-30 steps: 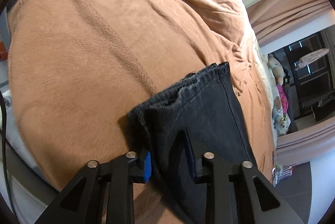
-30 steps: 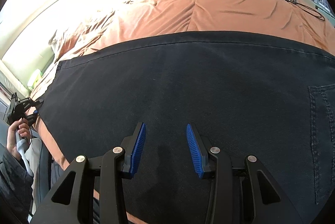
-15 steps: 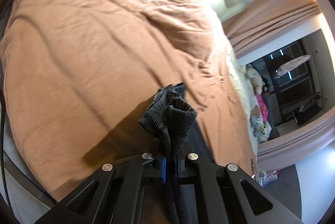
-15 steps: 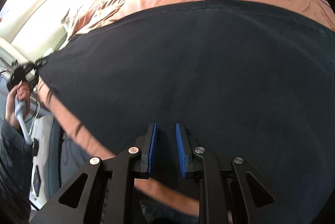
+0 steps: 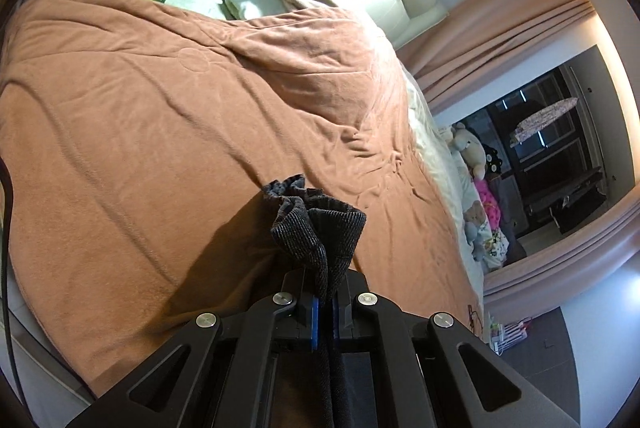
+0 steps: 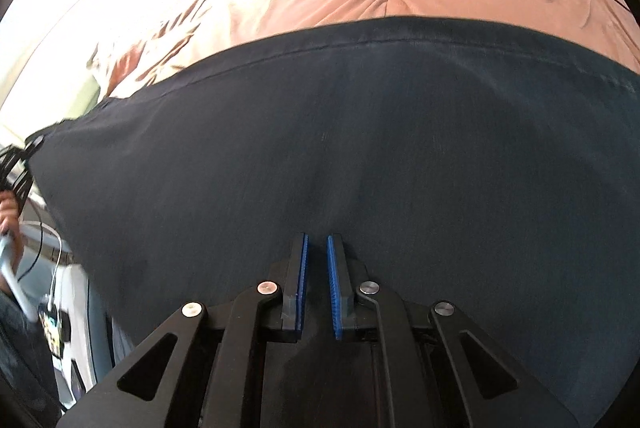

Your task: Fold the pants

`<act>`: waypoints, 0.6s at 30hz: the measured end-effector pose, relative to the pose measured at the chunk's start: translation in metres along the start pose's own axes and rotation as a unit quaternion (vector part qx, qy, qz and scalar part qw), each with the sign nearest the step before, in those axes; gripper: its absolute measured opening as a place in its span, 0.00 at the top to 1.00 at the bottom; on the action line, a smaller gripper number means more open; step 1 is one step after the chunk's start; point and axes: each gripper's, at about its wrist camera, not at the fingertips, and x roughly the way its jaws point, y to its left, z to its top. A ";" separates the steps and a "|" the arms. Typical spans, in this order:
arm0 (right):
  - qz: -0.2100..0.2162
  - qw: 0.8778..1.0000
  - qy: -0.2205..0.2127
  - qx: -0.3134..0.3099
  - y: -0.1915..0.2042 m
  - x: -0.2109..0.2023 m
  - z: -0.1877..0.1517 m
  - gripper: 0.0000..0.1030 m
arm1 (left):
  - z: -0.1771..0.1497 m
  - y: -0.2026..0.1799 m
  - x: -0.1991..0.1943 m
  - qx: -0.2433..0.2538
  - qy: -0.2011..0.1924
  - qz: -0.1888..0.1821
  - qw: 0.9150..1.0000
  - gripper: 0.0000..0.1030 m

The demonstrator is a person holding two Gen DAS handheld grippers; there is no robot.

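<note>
Dark pants (image 6: 360, 156) stretched along bed (image 5: 140, 116) edge; left gripper (image 5: 325, 312) pinching cuff, right gripper (image 6: 316, 284) nearly closed, grasp unclear.

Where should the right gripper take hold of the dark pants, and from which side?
Grip the near edge of the pants, coming from the bedside. The right gripper already points at that spread, taut cloth. The left gripper pinches the ribbed cuff, so that end is taken.

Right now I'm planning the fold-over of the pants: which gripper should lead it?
Left. The left gripper is clamped on the pants cuff; the right gripper's grip is unclear.
</note>
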 end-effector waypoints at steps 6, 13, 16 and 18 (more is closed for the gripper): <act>-0.009 1.000 0.004 0.012 -0.015 0.020 0.042 0.93 | 0.003 -0.010 0.002 0.008 0.000 -0.009 1.000 0.97; -0.021 1.000 -0.003 0.023 -0.024 0.042 0.086 0.94 | 0.006 -0.020 0.004 0.023 0.003 -0.010 1.000 0.97; -0.026 0.999 -0.010 0.027 -0.027 0.048 0.101 0.94 | 0.007 -0.024 0.004 0.027 0.003 -0.017 0.999 0.97; -0.023 0.999 -0.013 0.033 -0.030 0.054 0.111 0.94 | 0.007 -0.030 0.003 0.033 0.003 -0.020 0.999 0.97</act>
